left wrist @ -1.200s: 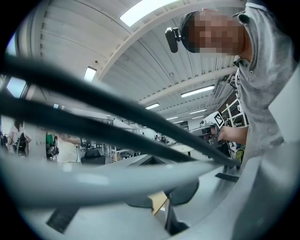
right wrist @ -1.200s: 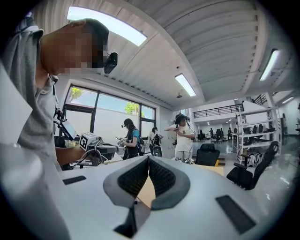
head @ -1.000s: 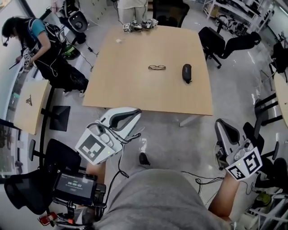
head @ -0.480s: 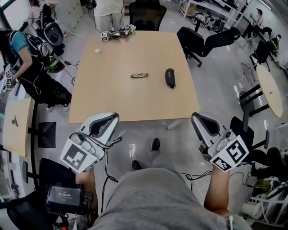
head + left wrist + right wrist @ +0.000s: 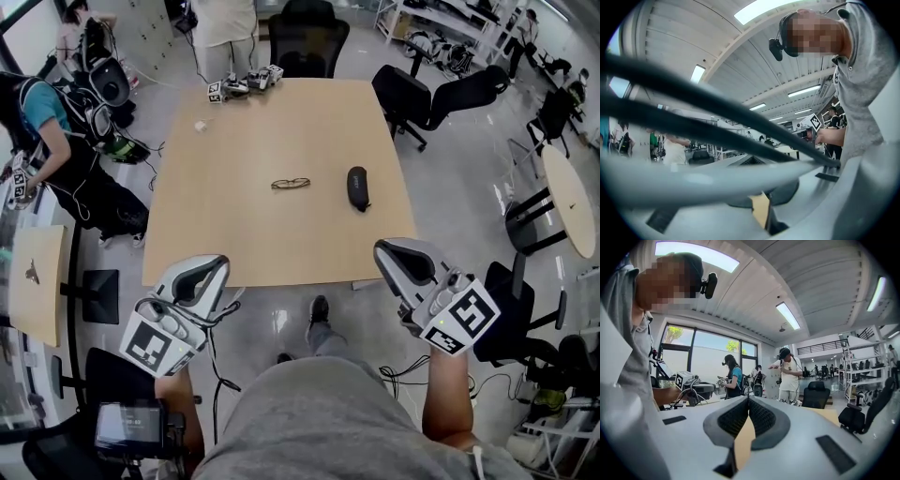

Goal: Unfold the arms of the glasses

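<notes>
A pale wooden counter (image 5: 281, 234) stands on a grey floor (image 5: 450, 187) with black office chairs (image 5: 412, 89) around it. Short of its near edge, the left claw (image 5: 217, 265) hangs over the floor, jaws pressed together on nothing; the glasses (image 5: 291, 184) lie near the counter's middle, with a dark case (image 5: 357, 187) beside them on the right, not touching. The right claw (image 5: 386, 250), also short of the near edge, is likewise closed and empty.

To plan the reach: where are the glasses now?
In the head view, the glasses lie near the middle of the wooden table, just left of the dark case.
</notes>
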`<control>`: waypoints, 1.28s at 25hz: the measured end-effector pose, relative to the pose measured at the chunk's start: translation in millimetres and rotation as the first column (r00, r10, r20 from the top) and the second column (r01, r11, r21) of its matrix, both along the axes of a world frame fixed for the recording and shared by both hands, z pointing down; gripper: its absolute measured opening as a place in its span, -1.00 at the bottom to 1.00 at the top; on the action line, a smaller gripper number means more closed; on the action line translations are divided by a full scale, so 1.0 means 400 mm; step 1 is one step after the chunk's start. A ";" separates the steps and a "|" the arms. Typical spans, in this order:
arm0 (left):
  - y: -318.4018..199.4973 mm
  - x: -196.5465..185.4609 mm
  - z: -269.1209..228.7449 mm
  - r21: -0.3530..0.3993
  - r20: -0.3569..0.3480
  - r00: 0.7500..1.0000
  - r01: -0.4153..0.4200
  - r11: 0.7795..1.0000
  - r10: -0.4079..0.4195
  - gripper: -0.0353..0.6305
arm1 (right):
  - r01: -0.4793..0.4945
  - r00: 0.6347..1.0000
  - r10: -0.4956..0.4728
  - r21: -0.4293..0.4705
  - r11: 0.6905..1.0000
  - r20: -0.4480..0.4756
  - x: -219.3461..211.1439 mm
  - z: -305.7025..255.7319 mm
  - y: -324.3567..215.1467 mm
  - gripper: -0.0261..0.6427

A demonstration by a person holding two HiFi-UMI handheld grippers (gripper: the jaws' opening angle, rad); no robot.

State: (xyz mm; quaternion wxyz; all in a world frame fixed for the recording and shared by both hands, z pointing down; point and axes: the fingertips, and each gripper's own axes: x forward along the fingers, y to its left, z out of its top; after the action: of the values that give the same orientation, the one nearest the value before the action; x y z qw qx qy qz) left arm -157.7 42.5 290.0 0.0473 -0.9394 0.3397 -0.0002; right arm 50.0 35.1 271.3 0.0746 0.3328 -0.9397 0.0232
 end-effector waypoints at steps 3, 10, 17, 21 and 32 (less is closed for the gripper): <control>-0.080 0.019 0.009 -0.019 -0.004 1.000 0.021 1.000 -0.021 -0.88 | 0.025 1.000 -0.025 -0.025 0.999 0.001 0.009 0.019 -0.084 -0.90; -0.263 0.088 0.052 -0.050 0.015 0.999 0.052 0.997 -0.052 -0.88 | 0.099 0.995 -0.099 -0.069 0.993 -0.001 0.023 0.063 -0.275 -0.90; -0.398 0.150 0.086 -0.059 0.044 0.993 0.112 0.992 -0.109 -0.88 | 0.200 0.979 -0.203 -0.088 0.976 -0.025 0.039 0.109 -0.432 -0.90; -0.442 0.156 0.152 -0.108 0.059 0.990 0.135 0.985 -0.129 -0.88 | 0.205 0.977 -0.210 -0.119 0.972 -0.039 0.038 0.176 -0.495 -0.90; -0.605 0.131 0.323 -0.219 0.080 0.990 0.129 0.967 -0.114 -0.88 | 0.143 0.981 -0.169 -0.239 0.960 -0.093 -0.003 0.348 -0.631 -0.89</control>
State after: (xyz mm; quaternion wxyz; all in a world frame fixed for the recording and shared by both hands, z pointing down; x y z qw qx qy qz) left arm -105.4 -199.7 419.1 -0.0475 -0.9156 0.3926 -0.0728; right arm 48.7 -217.3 410.4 0.1673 0.2475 -0.9482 0.1078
